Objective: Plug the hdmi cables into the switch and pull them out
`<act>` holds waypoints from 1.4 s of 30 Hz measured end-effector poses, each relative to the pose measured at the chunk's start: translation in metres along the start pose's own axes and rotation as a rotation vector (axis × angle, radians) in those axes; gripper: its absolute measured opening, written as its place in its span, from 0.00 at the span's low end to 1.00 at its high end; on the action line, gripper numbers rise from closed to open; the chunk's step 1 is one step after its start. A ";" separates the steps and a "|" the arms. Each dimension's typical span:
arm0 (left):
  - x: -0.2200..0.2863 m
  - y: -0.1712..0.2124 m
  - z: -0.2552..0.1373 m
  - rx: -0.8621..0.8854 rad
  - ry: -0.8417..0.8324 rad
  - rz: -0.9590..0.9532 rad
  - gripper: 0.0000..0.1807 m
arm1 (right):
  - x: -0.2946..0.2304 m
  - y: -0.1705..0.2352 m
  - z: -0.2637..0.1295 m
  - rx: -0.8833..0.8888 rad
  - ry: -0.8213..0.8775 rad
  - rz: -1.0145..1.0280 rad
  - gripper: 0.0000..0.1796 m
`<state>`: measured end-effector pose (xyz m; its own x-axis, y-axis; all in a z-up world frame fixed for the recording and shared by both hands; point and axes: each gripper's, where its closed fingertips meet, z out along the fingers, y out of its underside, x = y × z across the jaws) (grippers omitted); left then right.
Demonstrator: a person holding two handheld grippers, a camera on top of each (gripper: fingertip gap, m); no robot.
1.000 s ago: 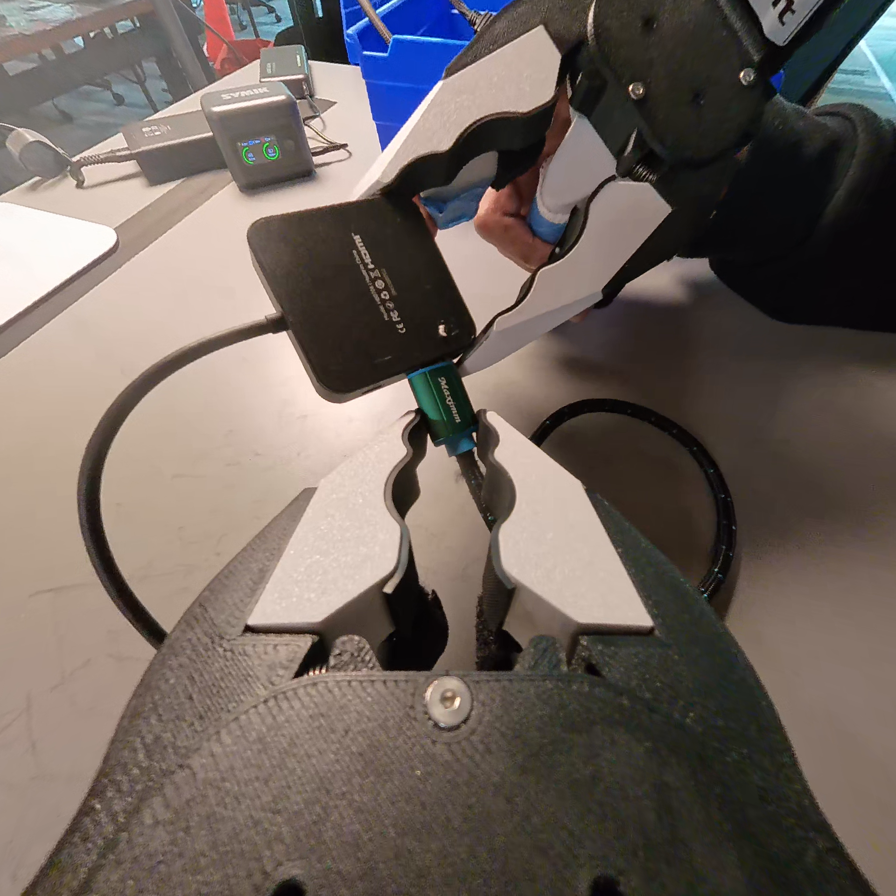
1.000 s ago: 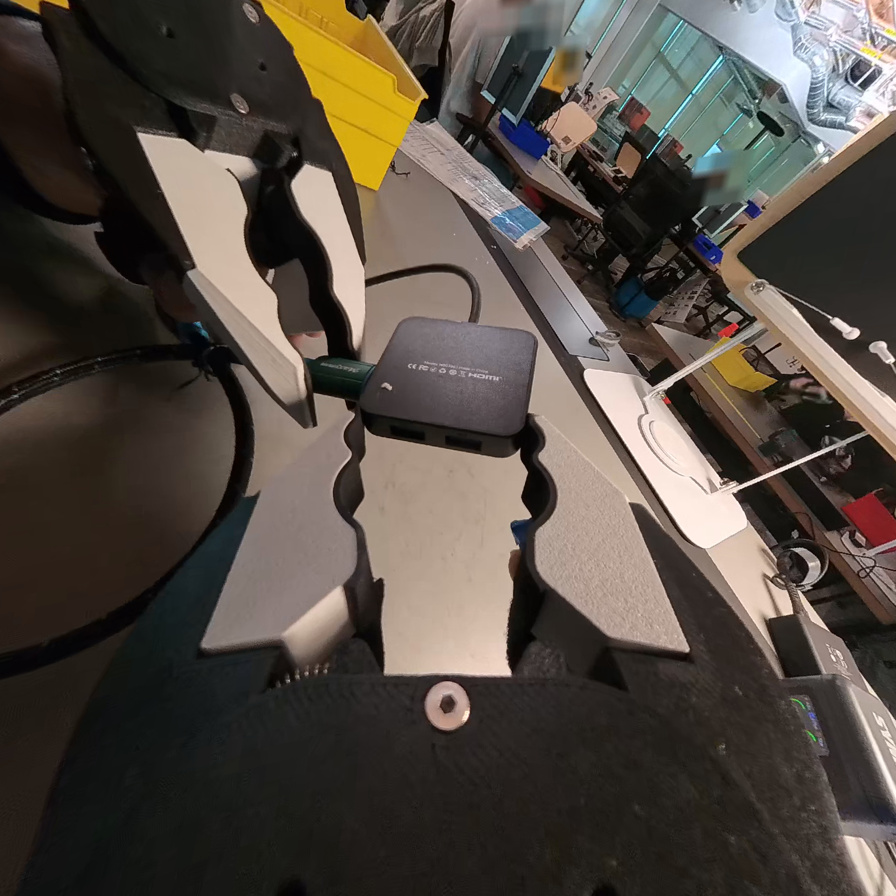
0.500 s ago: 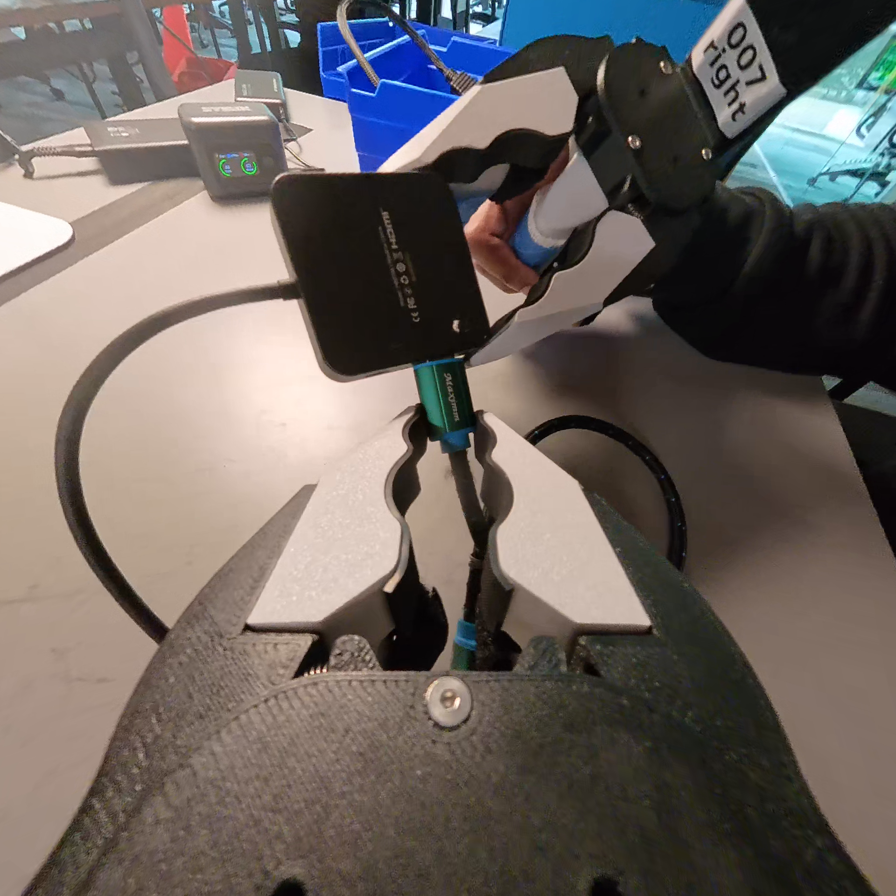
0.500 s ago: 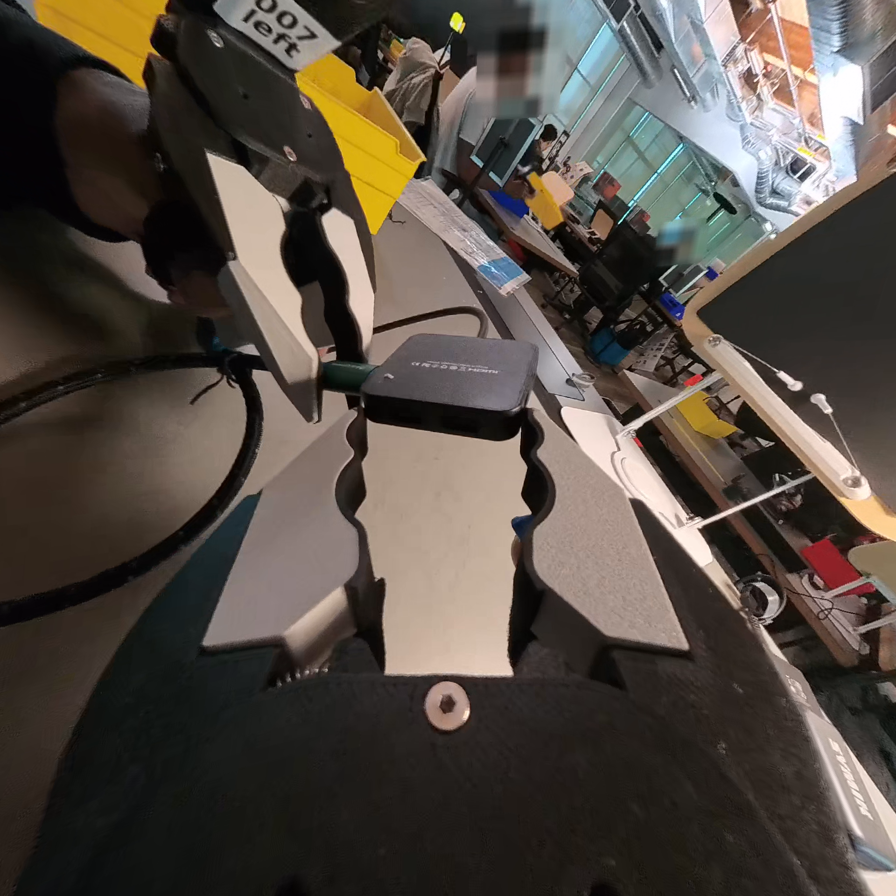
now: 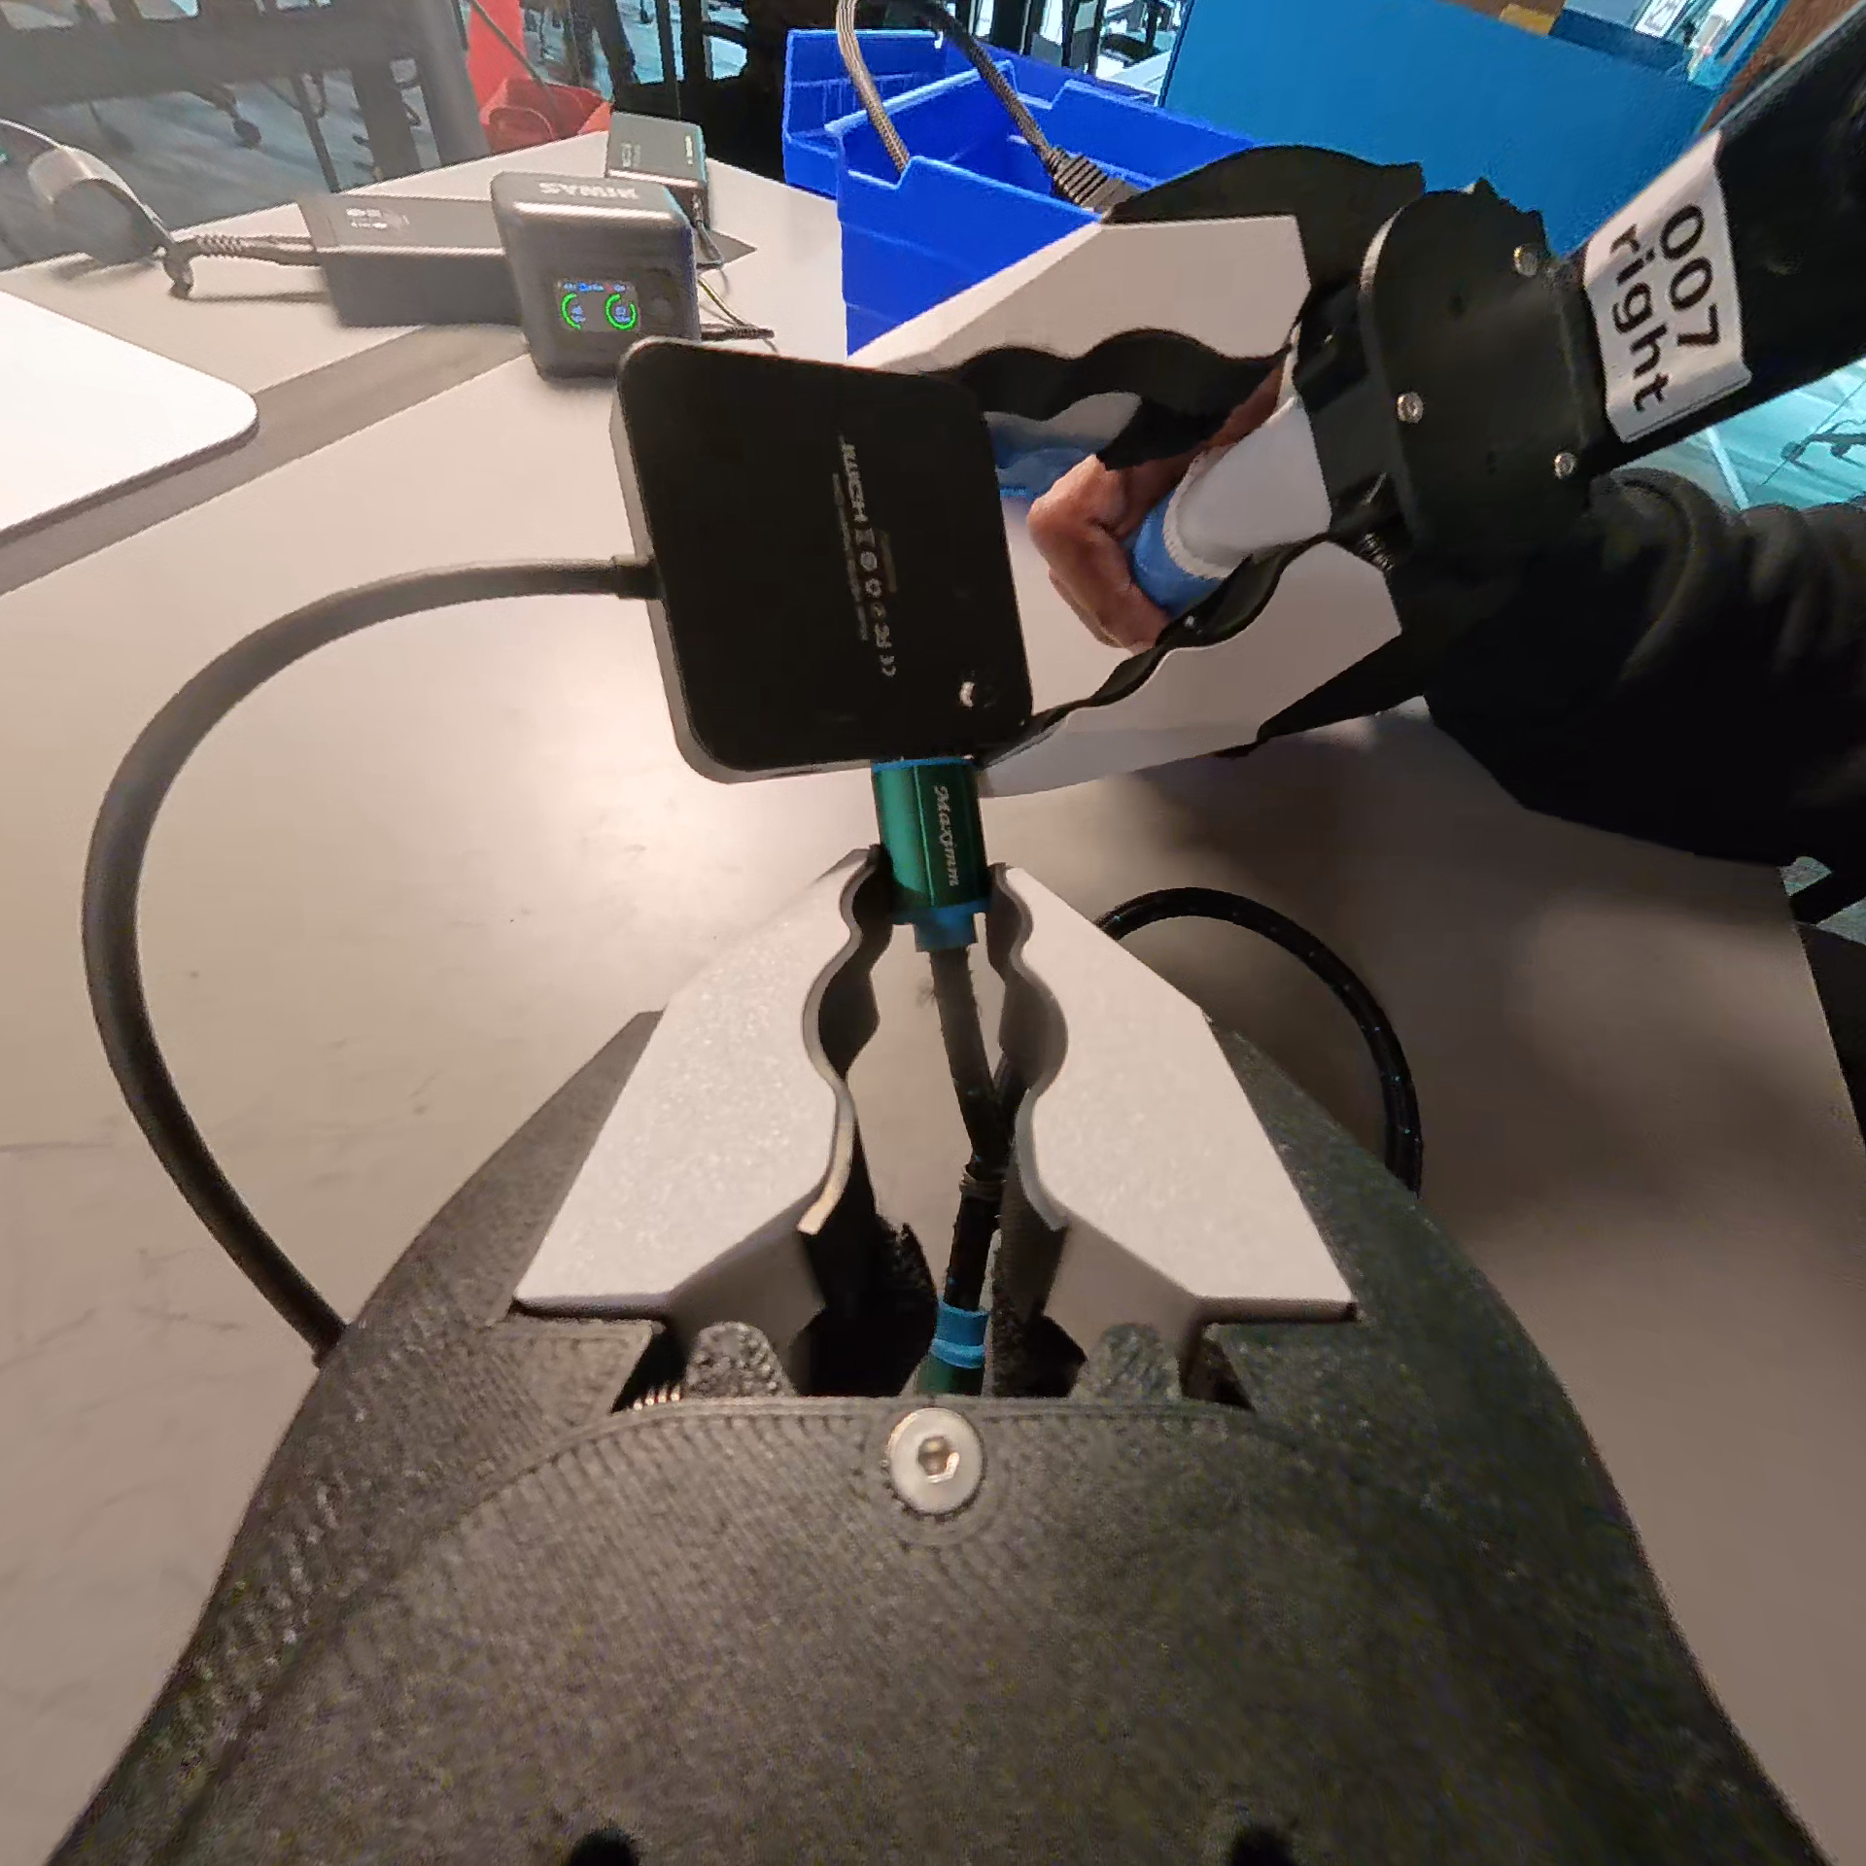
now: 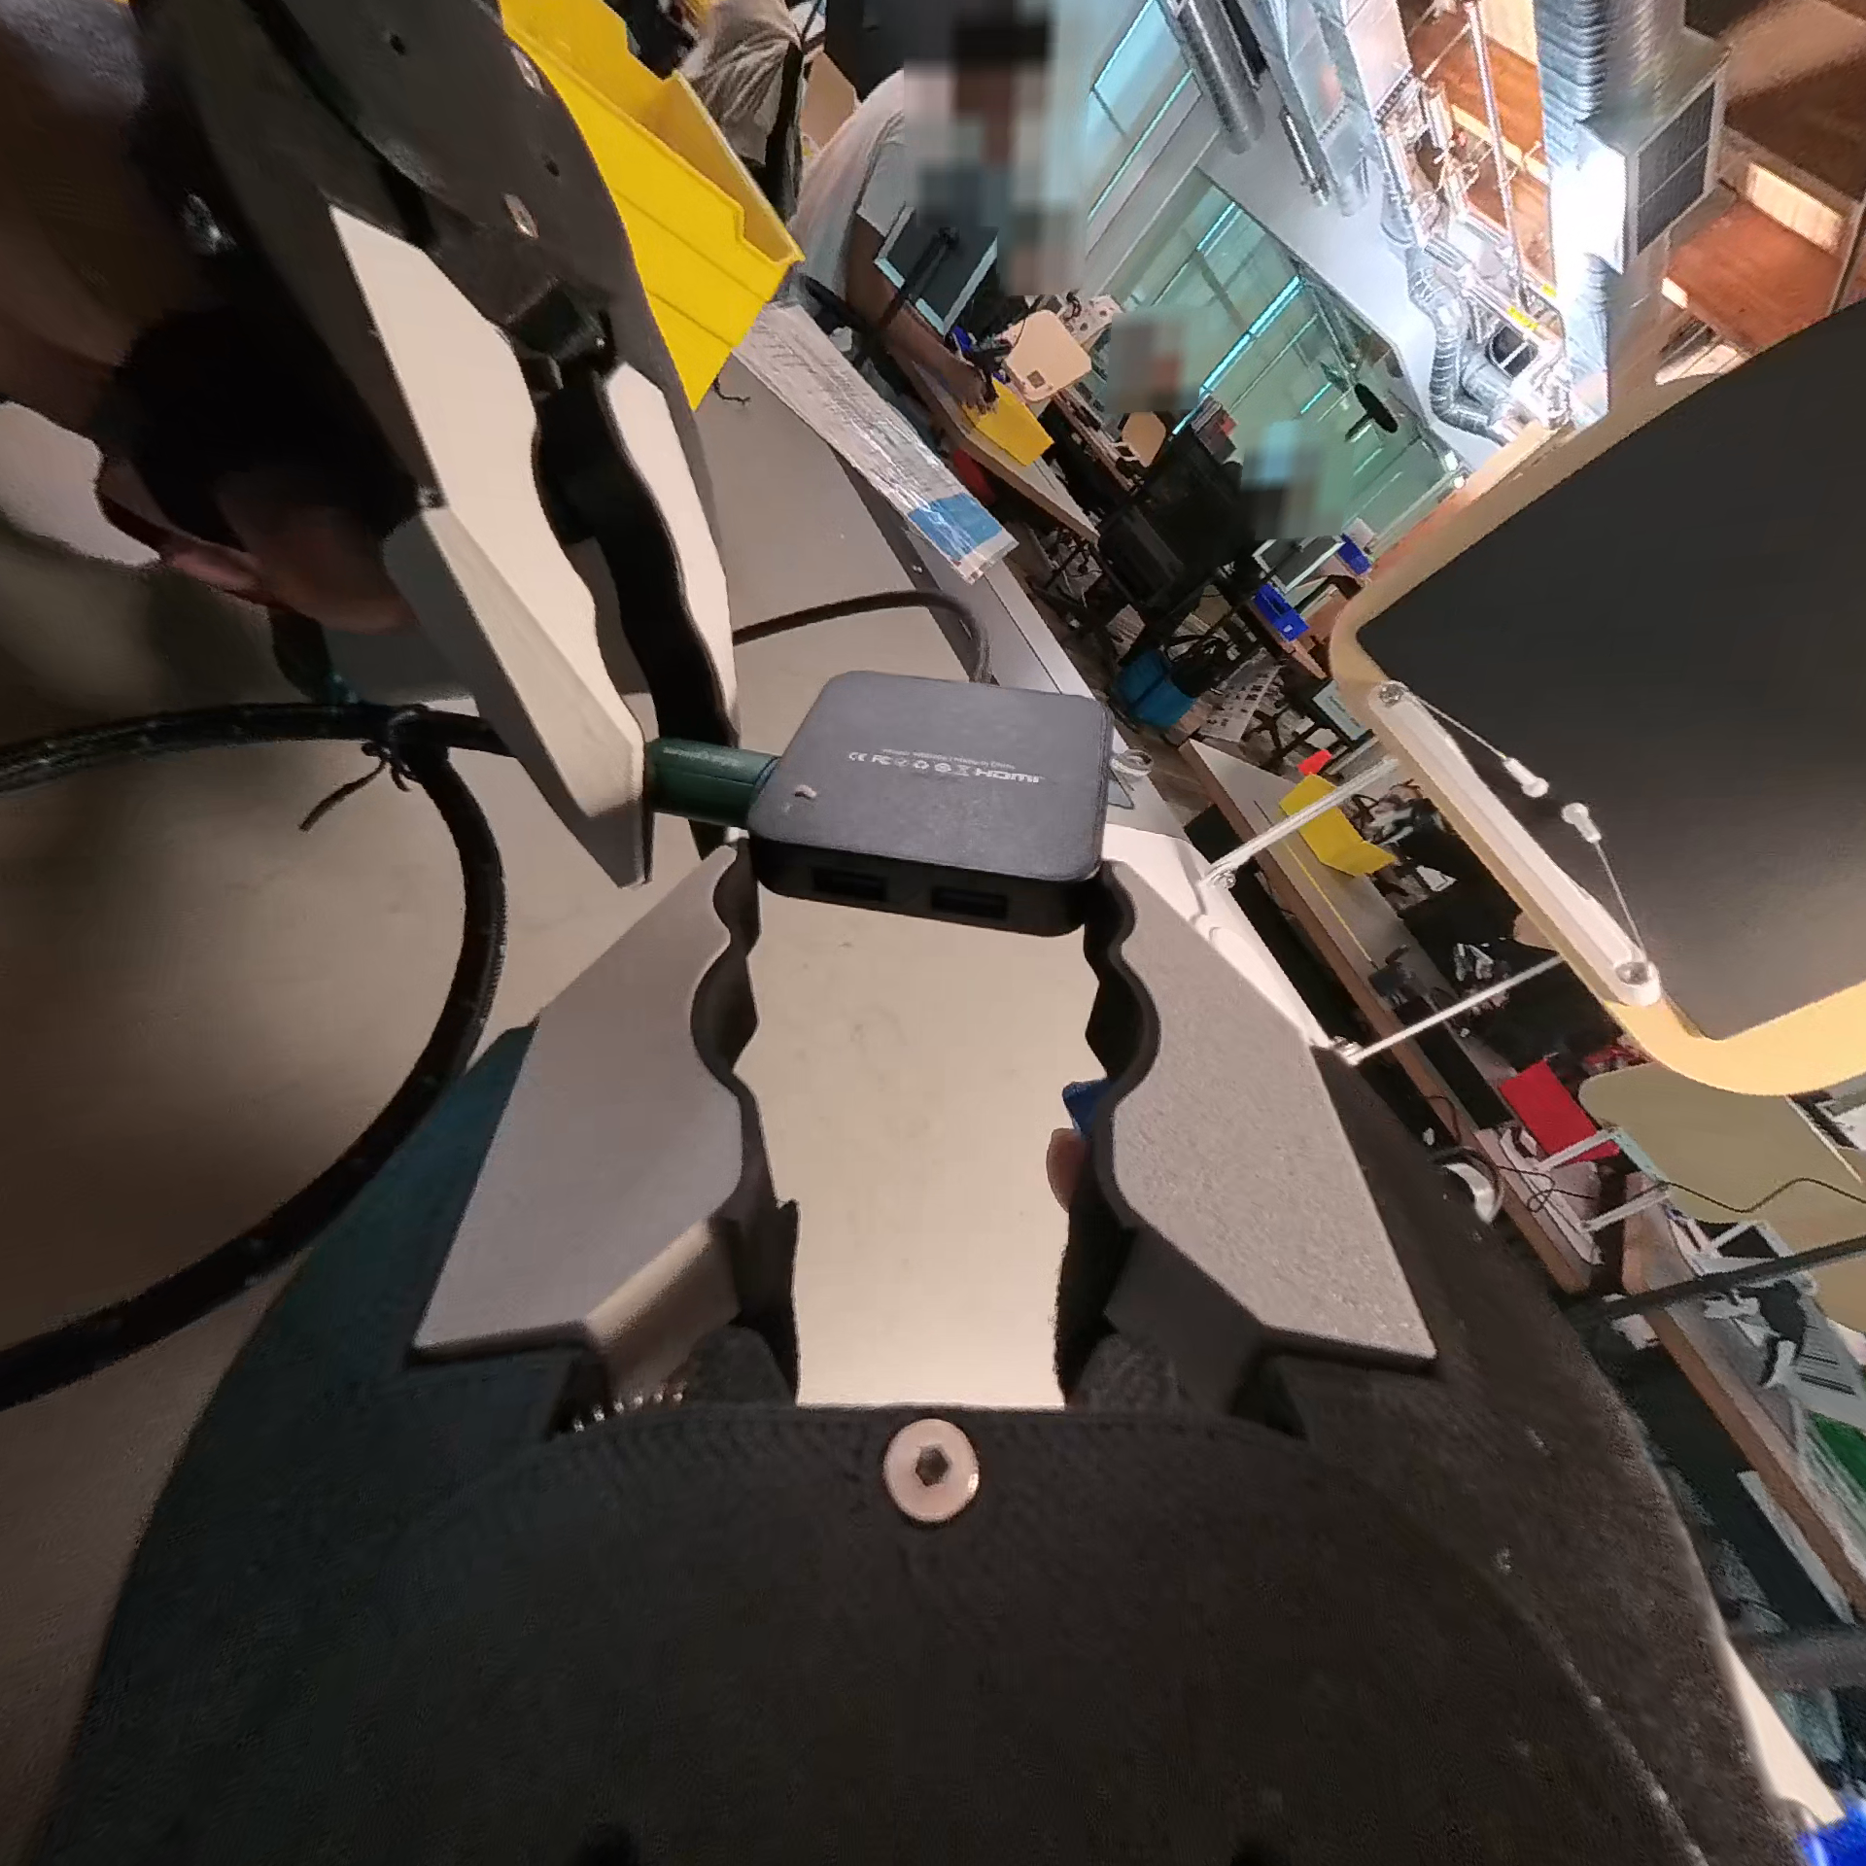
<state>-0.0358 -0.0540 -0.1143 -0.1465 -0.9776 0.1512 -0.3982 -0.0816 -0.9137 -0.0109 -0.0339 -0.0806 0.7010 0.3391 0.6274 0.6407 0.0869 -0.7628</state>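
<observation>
The black square HDMI switch [image 5: 818, 560] is held in the air above the grey table, clamped at its edges by my right gripper [image 6: 919, 889]. It also shows in the right wrist view [image 6: 939, 778], with two empty ports facing me. A green HDMI plug [image 5: 924, 848] is seated in one side of the switch. My left gripper [image 5: 934, 889] is shut on the rear of that plug; its braided black cable [image 5: 974, 1070] runs back between the fingers and loops on the table. The switch's own thick black cable [image 5: 151, 808] curves off to the left.
Blue bins [image 5: 969, 192] stand behind the switch, and a dark power bank with a lit display [image 5: 596, 273] and adapters sit at the back left. A white pad [image 5: 91, 414] lies at the left edge. Yellow bins [image 6: 666, 212] and seated people show in the right wrist view.
Both grippers have risen together, lifting the switch higher off the table and tilting it more level. The green plug stays seated in the switch and both grips are unchanged.
</observation>
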 end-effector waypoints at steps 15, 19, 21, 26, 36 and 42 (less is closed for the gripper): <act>-0.005 -0.002 -0.003 0.010 -0.038 0.006 0.08 | -0.001 -0.006 0.000 0.044 -0.016 0.136 0.39; 0.003 -0.003 -0.004 -0.013 0.008 0.050 0.10 | 0.000 -0.012 -0.012 0.113 -0.098 0.156 0.37; 0.001 0.002 -0.005 -0.051 0.008 0.064 0.10 | -0.003 -0.011 -0.015 0.104 -0.117 0.108 0.36; 0.005 0.011 -0.007 -0.100 0.080 0.055 0.10 | -0.007 -0.007 -0.015 0.067 -0.115 -0.009 0.35; -0.002 0.012 -0.004 -0.104 0.021 0.046 0.10 | -0.008 -0.002 -0.009 0.035 -0.086 0.030 0.33; -0.005 0.013 0.000 -0.091 -0.034 0.017 0.09 | -0.008 0.002 0.000 -0.007 -0.038 0.038 0.36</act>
<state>-0.0402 -0.0500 -0.1266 -0.1237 -0.9848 0.1217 -0.4768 -0.0486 -0.8777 -0.0156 -0.0370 -0.0869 0.7122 0.3775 0.5918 0.6165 0.0669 -0.7845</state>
